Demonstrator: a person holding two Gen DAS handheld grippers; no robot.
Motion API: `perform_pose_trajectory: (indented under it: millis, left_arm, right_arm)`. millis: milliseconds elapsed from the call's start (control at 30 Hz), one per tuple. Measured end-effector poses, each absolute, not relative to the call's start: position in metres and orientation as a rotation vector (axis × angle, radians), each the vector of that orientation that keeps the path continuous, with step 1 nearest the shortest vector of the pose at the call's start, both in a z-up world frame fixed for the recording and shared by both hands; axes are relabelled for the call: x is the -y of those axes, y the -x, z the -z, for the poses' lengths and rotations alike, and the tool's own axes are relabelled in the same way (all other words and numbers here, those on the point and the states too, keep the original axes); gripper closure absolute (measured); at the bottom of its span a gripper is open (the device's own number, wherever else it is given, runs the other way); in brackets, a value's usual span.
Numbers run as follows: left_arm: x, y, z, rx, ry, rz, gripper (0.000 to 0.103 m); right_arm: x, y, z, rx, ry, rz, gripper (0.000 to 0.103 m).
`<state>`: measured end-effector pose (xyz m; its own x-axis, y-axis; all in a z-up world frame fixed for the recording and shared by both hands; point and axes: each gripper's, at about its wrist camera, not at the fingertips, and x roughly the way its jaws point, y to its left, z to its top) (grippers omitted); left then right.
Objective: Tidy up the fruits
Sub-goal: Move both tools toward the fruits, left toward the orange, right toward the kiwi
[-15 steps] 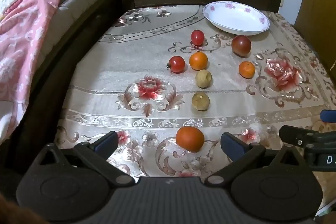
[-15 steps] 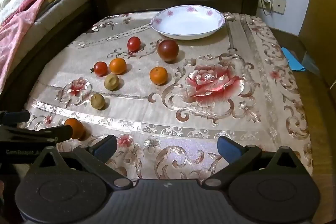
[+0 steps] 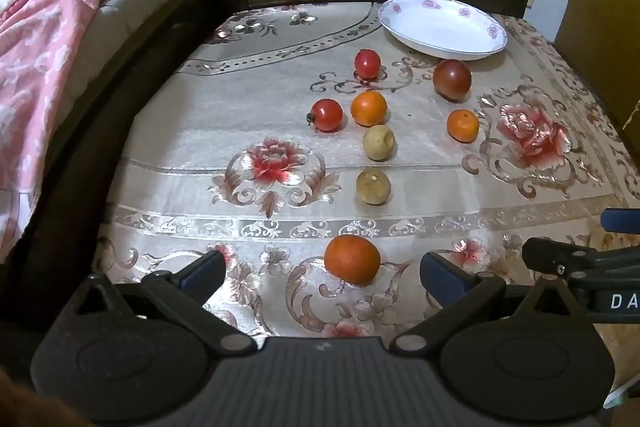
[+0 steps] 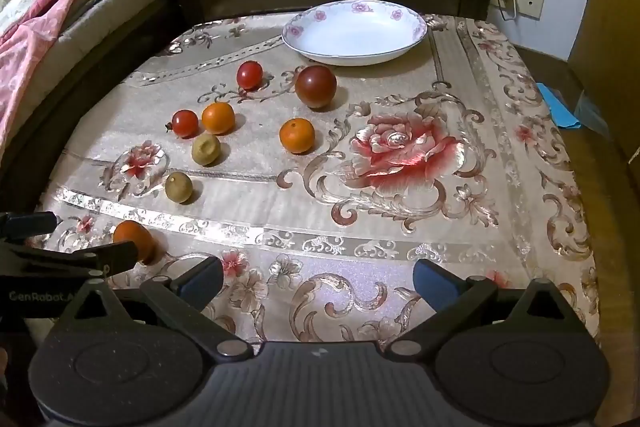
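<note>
On the floral beige tablecloth (image 3: pixel 168 131), the white flower-rimmed plate (image 3: pixel 442 25) waits far back. Our left gripper (image 3: pixel 320 269), fingers spread, frames the nearest round orange fruit (image 3: pixel 352 259); we should close gently, centred. Our right gripper (image 4: pixel 318 277) is spread too, empty.

Two readable markings, both white print on gripper bodies:
- Left wrist view: "DA" on the black plastic body of the right gripper (image 3: pixel 576 259), at the right frame edge. Text is cut off by the frame, rest not visible.
- Right wrist view: "GenRobot.A" on the black plastic body of the left gripper (image 4: pixel 60 247), at the left edge. The end of the string is hidden behind the camera mount.

No other legible text, numbers or labels anywhere.
</note>
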<state>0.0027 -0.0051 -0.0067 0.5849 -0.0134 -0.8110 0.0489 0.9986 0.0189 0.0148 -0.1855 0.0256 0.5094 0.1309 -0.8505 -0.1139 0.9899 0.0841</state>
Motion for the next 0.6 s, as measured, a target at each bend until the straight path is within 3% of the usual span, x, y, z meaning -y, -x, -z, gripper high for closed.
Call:
perform_pose_trajectory:
  millis: [600]
  left_arm:
    - [0.0043,-0.0052,0.0134,-0.972,-0.039,0.046,0.0]
  right_arm:
    - [0.1832,-0.0178,-0.0205,-1.052,-0.012,-0.16,0.008]
